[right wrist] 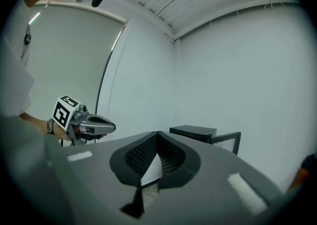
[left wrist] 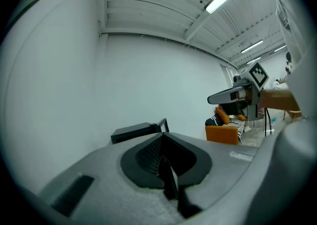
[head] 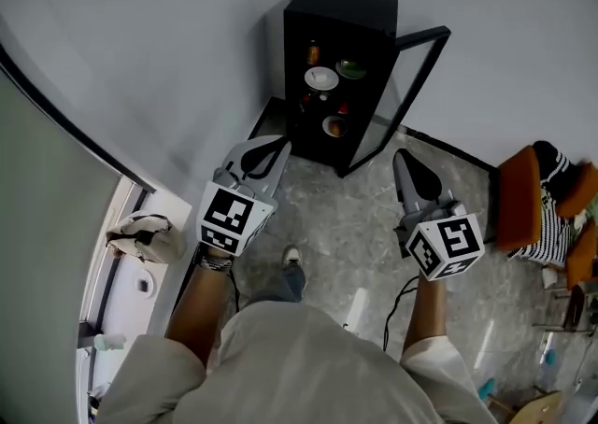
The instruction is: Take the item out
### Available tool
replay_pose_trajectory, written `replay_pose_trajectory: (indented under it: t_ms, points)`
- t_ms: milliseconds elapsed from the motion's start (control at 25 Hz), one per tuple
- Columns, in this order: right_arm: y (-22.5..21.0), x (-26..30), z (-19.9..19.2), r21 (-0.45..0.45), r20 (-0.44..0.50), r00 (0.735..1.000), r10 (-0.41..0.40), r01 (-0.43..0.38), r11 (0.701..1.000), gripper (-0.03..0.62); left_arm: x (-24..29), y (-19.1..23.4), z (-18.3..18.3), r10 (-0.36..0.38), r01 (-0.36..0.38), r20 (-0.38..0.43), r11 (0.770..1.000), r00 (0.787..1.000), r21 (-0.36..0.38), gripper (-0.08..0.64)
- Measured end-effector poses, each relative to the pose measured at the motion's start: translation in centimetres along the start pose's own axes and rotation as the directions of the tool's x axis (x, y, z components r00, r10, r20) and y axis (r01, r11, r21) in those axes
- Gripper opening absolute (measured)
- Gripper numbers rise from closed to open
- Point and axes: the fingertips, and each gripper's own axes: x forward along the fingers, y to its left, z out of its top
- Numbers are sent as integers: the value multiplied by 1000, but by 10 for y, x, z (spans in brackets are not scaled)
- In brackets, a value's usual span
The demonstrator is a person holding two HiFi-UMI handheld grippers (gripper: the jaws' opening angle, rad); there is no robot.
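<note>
Overhead, a person stands on a speckled grey floor [head: 355,226] facing a tall black cabinet [head: 341,4] set against a white wall. The cabinet stands upright, its long axis vertical. Its open front is turned toward the person, and its glass door [head: 400,95] is swung out to the right of the frame. Inside, on stacked shelves, sit a white dish [head: 320,78], a green bowl [head: 351,68] just beside it, and another bowl [head: 334,125] on a lower shelf. All three look round, with no long side to make out. Smaller orange and red things near them are too small to identify. The left gripper [head: 277,144] and right gripper [head: 402,157] are held out level, both pointing at the cabinet but well short of it. The left gripper's jaws are pressed together with nothing between them. The right gripper's tips also meet, and it is empty too. An orange chair [head: 516,198] with striped fabric stands at far right.
</note>
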Motion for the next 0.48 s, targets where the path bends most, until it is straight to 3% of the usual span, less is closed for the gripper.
replay_pose_trajectory:
  t_ms: [480]
  points:
    - [-37, 109, -10, 28, 2, 999, 50, -50, 998, 8, 90, 85, -22, -28, 28, -38, 1000, 999, 0, 6]
